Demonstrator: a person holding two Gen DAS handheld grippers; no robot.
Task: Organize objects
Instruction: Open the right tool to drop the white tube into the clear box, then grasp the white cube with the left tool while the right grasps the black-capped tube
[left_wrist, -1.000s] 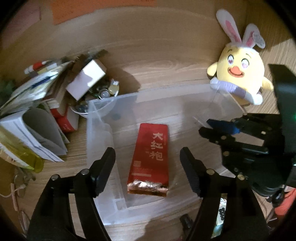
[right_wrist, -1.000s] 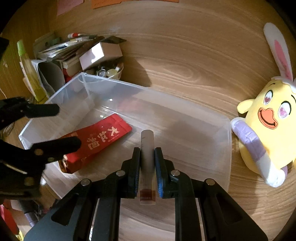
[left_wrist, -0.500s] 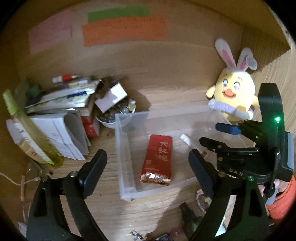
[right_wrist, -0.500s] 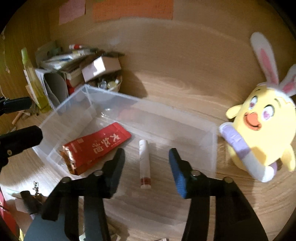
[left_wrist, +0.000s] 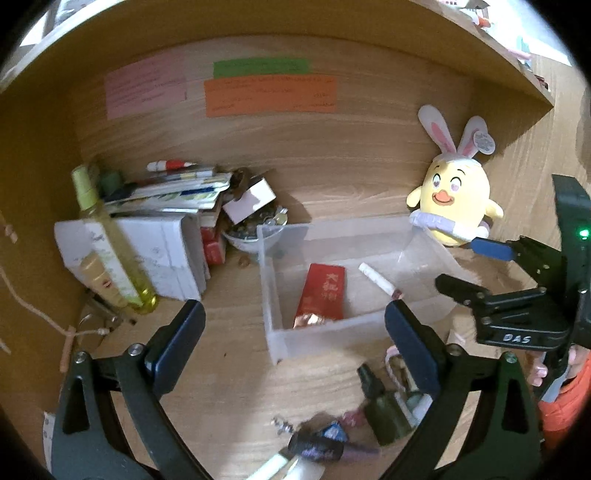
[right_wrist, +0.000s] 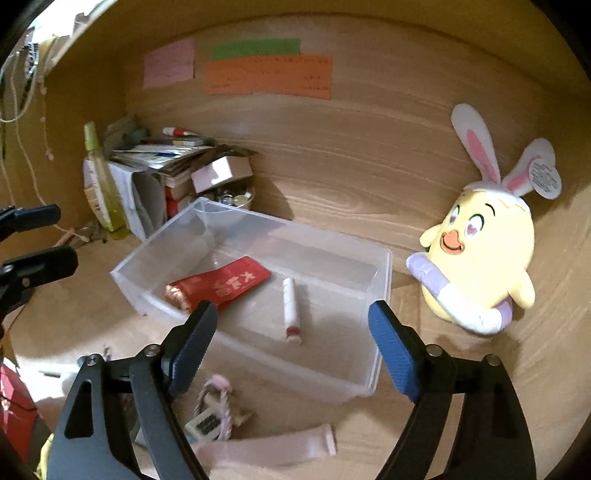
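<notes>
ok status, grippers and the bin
Left gripper and right gripper opening, empty. Red packet and white tube in clear bin. Nothing blocking.

The light is warm and dim. Edges bend round and go black. Small things up close look blurry.

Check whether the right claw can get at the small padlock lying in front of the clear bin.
Probably yes. The padlock lies on open desk just below the right claw, outside the clear bin, nothing covering it, and the jaws are opening with nothing between them.
</notes>
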